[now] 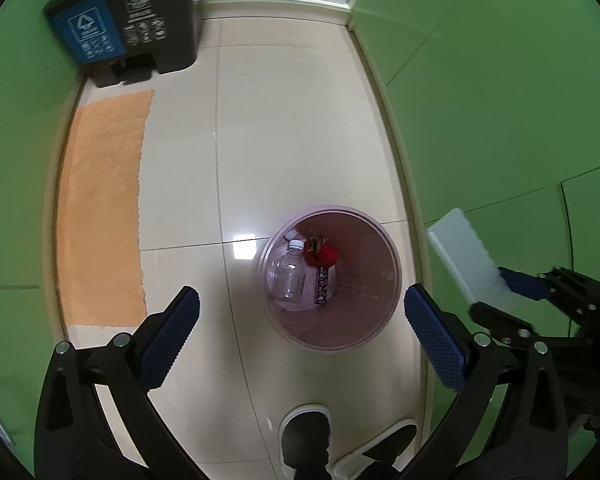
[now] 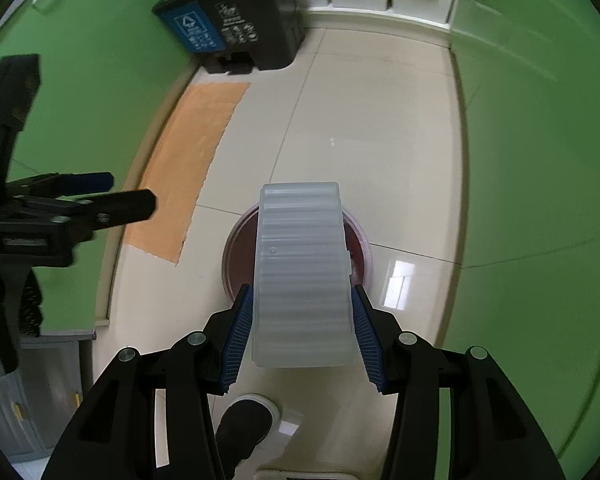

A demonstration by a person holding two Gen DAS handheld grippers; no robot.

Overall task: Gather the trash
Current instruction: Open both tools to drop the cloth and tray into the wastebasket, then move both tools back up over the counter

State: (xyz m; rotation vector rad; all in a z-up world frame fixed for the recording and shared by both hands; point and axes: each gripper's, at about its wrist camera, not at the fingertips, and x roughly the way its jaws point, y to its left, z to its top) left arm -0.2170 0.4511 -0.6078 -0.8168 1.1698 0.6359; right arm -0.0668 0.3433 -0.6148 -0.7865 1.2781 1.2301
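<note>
Gripping a ribbed translucent plastic container [image 2: 302, 276] between right gripper [image 2: 302, 332] jaws, part-way closed, pads pressing on both its sides. Hanging directly above pink waste bin [image 1: 328, 280] on tiled floor [image 1: 292, 128]. Holding nothing in left gripper [image 1: 300, 332], jaws spread wide, bin showing between them. Lying inside bin: clear bottle [image 1: 290, 276], red wrapper [image 1: 320, 254], patterned strip [image 1: 323, 289]. Standing far left: dark two-part sorting bin [image 1: 128, 28]. Lying along left: orange mat [image 1: 104, 208]. Showing at near edge: a person's shoe [image 1: 306, 436].
</note>
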